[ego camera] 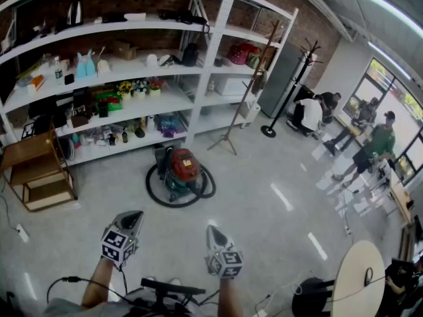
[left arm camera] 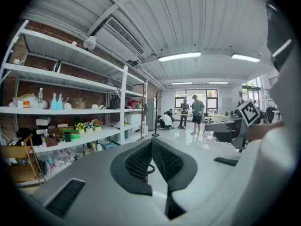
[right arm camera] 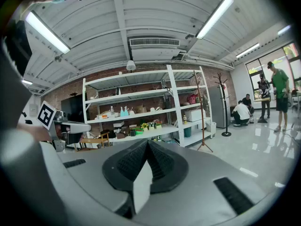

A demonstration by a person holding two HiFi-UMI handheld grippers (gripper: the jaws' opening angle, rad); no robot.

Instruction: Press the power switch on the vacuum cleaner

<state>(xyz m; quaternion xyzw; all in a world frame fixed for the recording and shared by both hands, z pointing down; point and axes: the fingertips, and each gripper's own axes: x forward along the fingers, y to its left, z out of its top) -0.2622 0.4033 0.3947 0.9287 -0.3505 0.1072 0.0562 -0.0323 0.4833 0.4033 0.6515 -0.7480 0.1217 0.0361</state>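
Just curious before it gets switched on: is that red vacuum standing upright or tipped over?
Upright: the vacuum cleaner sits on the floor, red top up, its black hose looped around it.

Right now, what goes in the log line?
phase: pre-contact | vacuum: on floor, untouched | left gripper: jaws shut, empty | right gripper: jaws shut, empty

Red vacuum cleaner (ego camera: 184, 167) on a shiny pale grey floor (ego camera: 264, 223)
The vacuum cleaner has a red top, a green body and a black hose. At 12 o'clock are white shelves (ego camera: 197, 78) and a red-brown brick wall (ego camera: 132, 4). The left gripper (ego camera: 135, 214) and right gripper (ego camera: 212, 230) are grey with black-and-white squares.
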